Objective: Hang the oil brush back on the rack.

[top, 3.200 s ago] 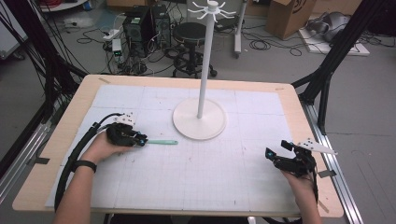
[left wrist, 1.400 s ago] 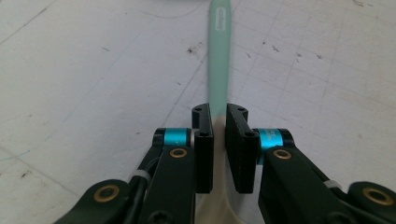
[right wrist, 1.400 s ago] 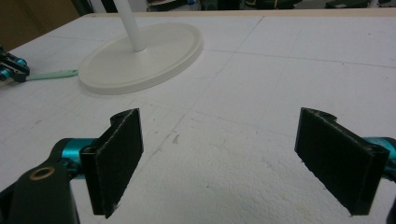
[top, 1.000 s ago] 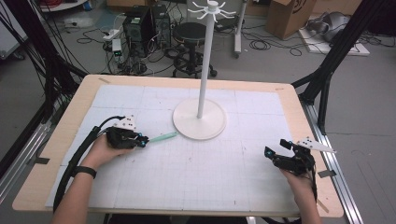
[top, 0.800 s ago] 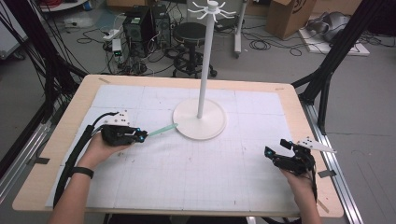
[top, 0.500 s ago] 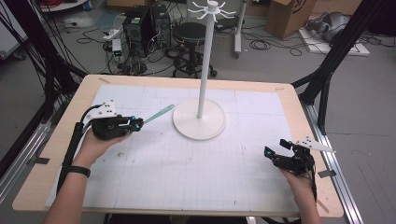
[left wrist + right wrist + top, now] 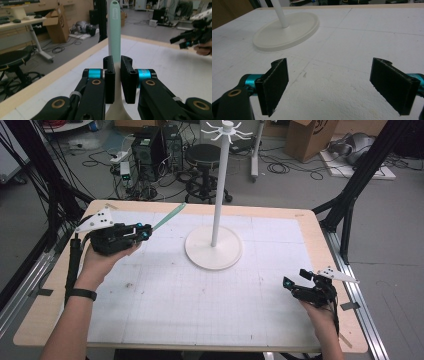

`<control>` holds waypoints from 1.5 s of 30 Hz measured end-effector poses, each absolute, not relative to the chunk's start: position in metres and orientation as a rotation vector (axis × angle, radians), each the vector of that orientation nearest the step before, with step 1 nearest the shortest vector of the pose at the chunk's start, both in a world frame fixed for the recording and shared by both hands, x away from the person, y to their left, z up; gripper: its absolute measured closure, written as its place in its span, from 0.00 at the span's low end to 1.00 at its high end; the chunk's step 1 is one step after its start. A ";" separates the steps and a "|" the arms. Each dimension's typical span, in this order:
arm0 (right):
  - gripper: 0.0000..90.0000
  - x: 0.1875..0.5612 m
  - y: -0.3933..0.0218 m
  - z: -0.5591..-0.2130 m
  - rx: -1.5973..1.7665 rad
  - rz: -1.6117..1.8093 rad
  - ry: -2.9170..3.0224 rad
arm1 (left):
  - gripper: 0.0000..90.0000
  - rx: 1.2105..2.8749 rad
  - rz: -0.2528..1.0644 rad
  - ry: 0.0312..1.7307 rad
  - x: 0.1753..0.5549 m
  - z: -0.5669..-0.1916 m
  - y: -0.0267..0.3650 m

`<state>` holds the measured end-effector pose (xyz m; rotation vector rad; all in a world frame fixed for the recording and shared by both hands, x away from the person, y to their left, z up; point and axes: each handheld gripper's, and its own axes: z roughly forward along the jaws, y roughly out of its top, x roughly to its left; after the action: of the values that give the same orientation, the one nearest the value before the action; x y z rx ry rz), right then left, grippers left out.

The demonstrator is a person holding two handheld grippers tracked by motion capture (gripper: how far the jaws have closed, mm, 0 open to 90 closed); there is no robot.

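Observation:
A mint-green utensil [image 7: 168,217] with a long flat handle is clamped in my left gripper [image 7: 145,233], which is shut on its lower part and held above the table's left side. The handle points up and toward the white stand [image 7: 218,190]. In the left gripper view the utensil [image 7: 115,30] rises between the closed pads [image 7: 109,80]. My right gripper [image 7: 288,283] rests low near the table's right front, open, with nothing between its pads [image 7: 275,85]. The stand's round base [image 7: 287,30] lies ahead of it.
The stand carries a ring of hooks [image 7: 227,129] at its top, high over the white gridded mat [image 7: 200,295]. The wooden table edge [image 7: 45,310] frames the mat. Black frame legs, cables, a stool and boxes stand beyond the table.
My left gripper has lifted the green utensil off the mat and carried it up and toward the far left. The right gripper has stayed where it was.

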<state>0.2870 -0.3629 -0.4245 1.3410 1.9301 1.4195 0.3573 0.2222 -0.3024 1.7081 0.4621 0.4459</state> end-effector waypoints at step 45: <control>0.16 0.288 -0.364 -0.425 1.345 1.436 1.946 | 0.92 1.623 0.435 0.398 0.380 -0.176 0.171</control>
<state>0.2883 -0.3639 -0.4253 1.3450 1.9459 1.4355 0.3803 0.1712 -0.1760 1.6233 0.3977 0.4346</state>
